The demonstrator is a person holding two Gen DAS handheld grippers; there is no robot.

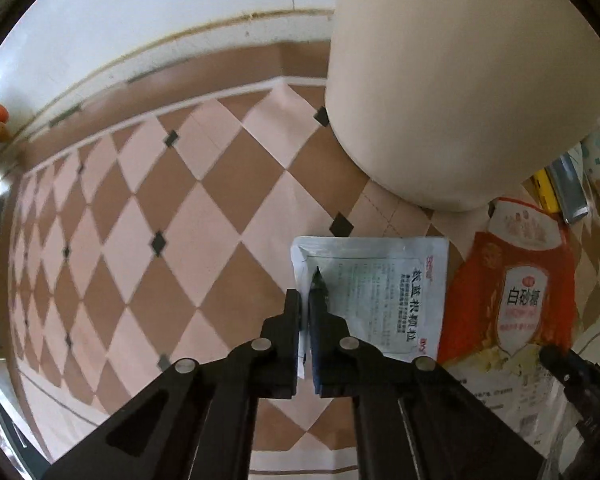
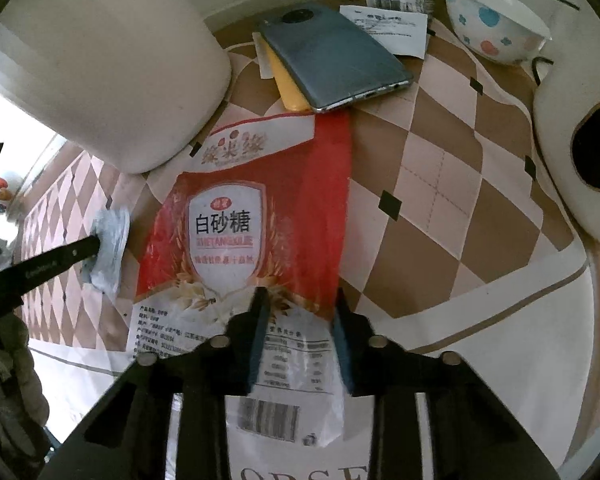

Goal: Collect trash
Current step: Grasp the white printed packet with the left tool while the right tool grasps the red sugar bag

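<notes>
My left gripper [image 1: 308,294] is shut on the left edge of a white printed sachet [image 1: 380,288] lying on the checked tablecloth. The right wrist view shows the same sachet [image 2: 108,240] crumpled around the left gripper [image 2: 94,245]. To its right lies a red and white sugar bag [image 1: 512,292]. My right gripper [image 2: 300,320] points down over the bag's lower part [image 2: 236,216]. Its blue pads stand either side of a strip of the bag's clear bottom and press on it. The right gripper [image 1: 572,372] also shows low at the right of the left wrist view.
A large cream container [image 1: 460,80] stands just behind both bags. Behind the sugar bag are a grey phone [image 2: 332,60] on a yellow item [image 2: 288,92], paper slips [image 2: 388,28] and a dotted bowl [image 2: 496,16]. A white appliance [image 2: 572,160] sits at the right.
</notes>
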